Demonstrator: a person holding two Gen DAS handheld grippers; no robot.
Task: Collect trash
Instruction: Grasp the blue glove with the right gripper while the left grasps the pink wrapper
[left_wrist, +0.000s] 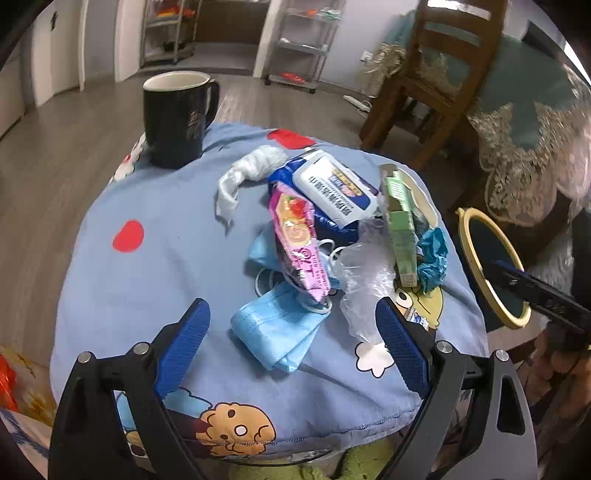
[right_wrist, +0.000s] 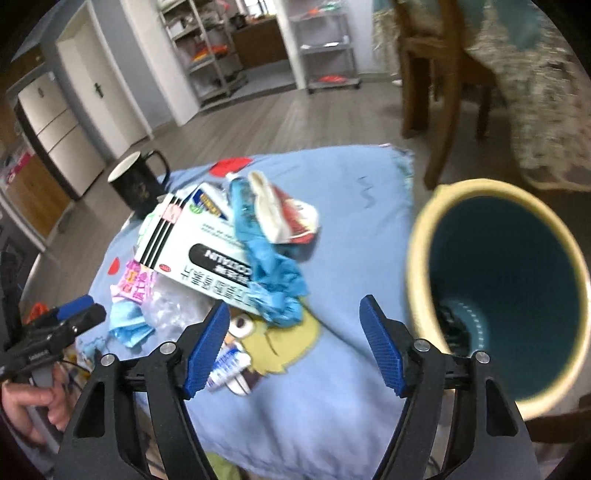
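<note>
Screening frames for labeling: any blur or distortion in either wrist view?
Left wrist view: sharp at centre, print on the wipes pack legible, mug crisp; fisheye bends the floor and chair. Right wrist view: motion-smeared, bin rim and chair soft, box lettering still readable; dark corners in both.

white box (right_wrist: 207, 254), centre left of right wrist view: upside-down black oval label, letters "COTTAIN" | wipes pack (left_wrist: 334, 190), upper centre of left wrist view: characters illegible
</note>
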